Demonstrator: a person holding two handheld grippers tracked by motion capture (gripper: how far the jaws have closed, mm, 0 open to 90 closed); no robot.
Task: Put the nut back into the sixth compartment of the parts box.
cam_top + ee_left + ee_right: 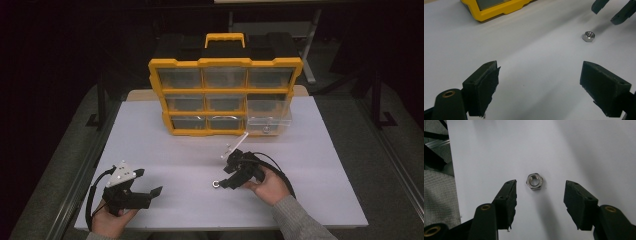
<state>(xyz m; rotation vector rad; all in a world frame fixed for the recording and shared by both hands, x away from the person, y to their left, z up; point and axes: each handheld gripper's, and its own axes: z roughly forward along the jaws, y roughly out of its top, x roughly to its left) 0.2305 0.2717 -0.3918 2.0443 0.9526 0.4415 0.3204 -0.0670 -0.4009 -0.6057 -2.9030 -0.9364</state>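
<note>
Steel nut point(535, 181) flat on white worktop point(165, 145), just ahead of right claw point(540, 192), centred between jaws standing apart, untouched. Left claw point(540, 75) wide apart too, farther off.

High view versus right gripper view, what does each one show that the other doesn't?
High view alone: the yellow drawer organizer with its lower right drawer pulled out, the left gripper, and both hands.
Right gripper view alone: the hex nut's threaded bore and the worn pads.
Both: the hex nut lying on the white table, and the open right gripper at it.
</note>
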